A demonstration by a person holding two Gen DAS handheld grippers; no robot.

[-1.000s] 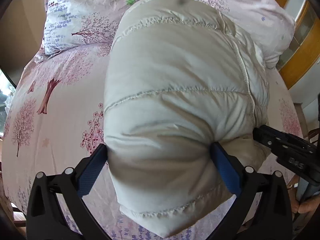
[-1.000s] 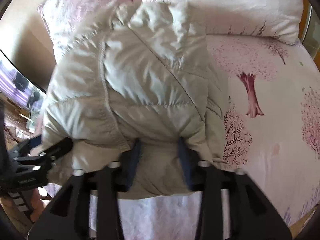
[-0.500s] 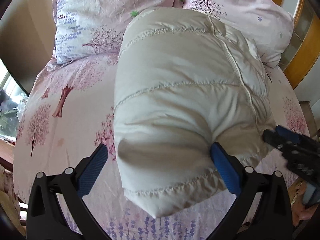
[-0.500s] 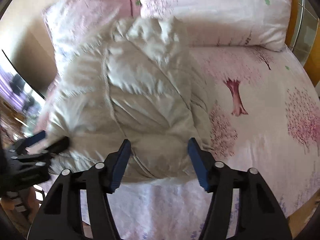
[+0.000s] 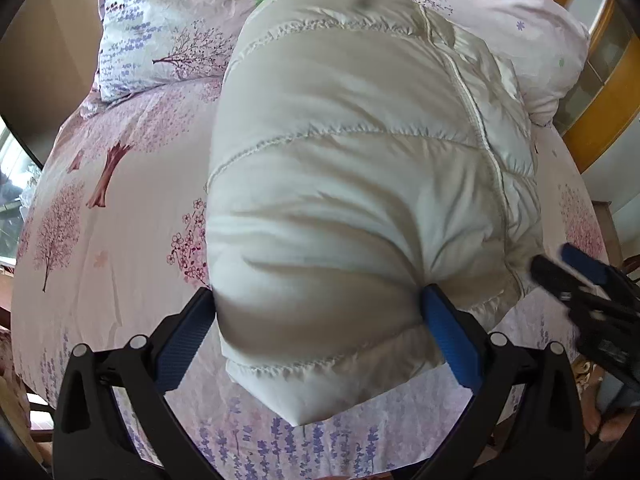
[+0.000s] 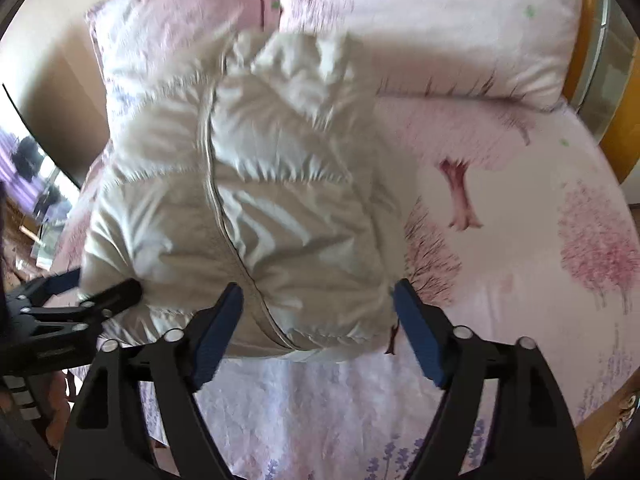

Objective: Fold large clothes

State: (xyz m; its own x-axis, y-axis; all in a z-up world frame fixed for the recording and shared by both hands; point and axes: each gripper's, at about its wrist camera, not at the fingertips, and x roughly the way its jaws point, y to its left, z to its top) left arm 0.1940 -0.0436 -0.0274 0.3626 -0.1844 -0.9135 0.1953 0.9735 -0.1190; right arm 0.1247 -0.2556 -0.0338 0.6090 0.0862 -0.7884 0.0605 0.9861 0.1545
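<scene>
1. Item: white quilted puffer jacket [image 5: 360, 184], bulky and folded into a thick bundle. It lies on the bed, its far end up against the pillows and its near hem close to the bed's front edge. I see stitched quilting lines across it and a long seam running down one side.
2. My left gripper [image 5: 316, 332]: both blue pads sit against the near end of the jacket, one on each side, with the padded fabric bulging between them and dented at the right pad. I read this as a wide pinch on the jacket.
3. My right gripper [image 6: 318, 332]: jaws spread wide, having just been opening. The jacket's near corner lies between them, but the pads are not pressing it. The view from this side is blurred.
4. Each gripper shows at the edge of the other's view, just beside the jacket's near corners.
5. Bed sheet [image 5: 120, 216]: pale pink, printed with pink trees and purple flower sprigs.
6. Pillows [image 5: 160, 28]: two at the head of the bed, in matching print.
7. Wooden frame [image 5: 612, 92]: yellow-brown, beyond the bed's far right corner.
</scene>
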